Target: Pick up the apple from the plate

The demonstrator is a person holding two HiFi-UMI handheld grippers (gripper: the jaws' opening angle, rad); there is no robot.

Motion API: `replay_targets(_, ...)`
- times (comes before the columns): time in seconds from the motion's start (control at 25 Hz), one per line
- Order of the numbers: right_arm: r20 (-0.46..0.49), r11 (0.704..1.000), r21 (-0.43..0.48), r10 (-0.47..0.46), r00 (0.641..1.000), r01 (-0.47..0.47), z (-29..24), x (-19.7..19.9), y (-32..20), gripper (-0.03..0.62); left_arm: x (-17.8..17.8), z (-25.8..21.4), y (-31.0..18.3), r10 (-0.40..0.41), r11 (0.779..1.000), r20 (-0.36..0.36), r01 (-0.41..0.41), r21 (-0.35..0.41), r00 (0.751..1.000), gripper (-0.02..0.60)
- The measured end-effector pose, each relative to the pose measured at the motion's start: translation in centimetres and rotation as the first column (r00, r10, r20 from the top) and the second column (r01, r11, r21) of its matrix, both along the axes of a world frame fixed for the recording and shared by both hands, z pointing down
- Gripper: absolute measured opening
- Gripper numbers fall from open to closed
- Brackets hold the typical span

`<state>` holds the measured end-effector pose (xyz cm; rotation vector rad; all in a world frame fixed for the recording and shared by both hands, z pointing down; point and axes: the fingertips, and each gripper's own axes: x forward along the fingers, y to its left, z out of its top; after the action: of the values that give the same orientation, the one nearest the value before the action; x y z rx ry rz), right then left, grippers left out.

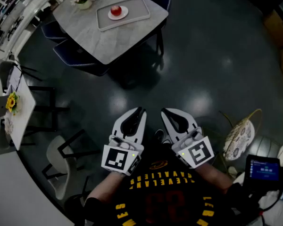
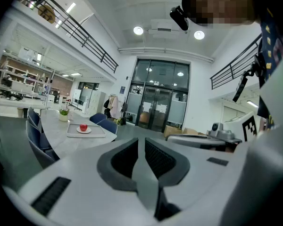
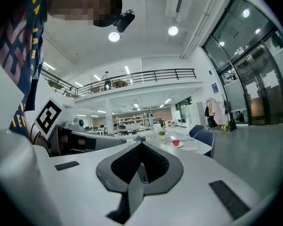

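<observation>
A red apple (image 1: pixel 115 10) sits on a small white plate (image 1: pixel 123 14) inside a grey tray (image 1: pixel 142 5) on the pale table (image 1: pixel 101 39) at the far top of the head view. Both grippers are held close to the person's body, far from the table. The left gripper (image 1: pixel 139 111) and the right gripper (image 1: pixel 163 111) point toward it side by side, jaws together and empty. In the left gripper view the apple (image 2: pixel 83 127) shows small at far left, beyond the left gripper (image 2: pixel 141 141). In the right gripper view the apple (image 3: pixel 175 142) lies just right of the right gripper (image 3: pixel 141 144).
Blue chairs (image 1: pixel 75 59) stand around the table, and a potted plant (image 1: pixel 83 1) is at its far corner. A white side table with a sunflower (image 1: pixel 11 102) and a pale chair (image 1: pixel 59 157) are at left. A patterned bag (image 1: pixel 239 135) and a lit screen (image 1: pixel 263 168) are at right.
</observation>
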<state>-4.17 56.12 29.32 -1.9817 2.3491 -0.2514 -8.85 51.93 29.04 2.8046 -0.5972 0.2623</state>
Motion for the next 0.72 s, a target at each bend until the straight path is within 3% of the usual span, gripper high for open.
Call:
replay_targets(0.36,-0.008,1.0,0.0,-0.021,1.0,0.021,0.1,-0.8,0.2,0.006,-1.1,0.0,0.7,-0.029,1.0,-0.012,0.029,-0.009,1.0,0.048)
replay_targets(0.72,-0.01,0.999,0.039,0.001,1.0,-0.001,-1.4,-2.2,-4.0,0.006,-2.7,-0.6,-3.4,-0.018,1.0,-0.044,0.017,-0.006,0.999,0.048)
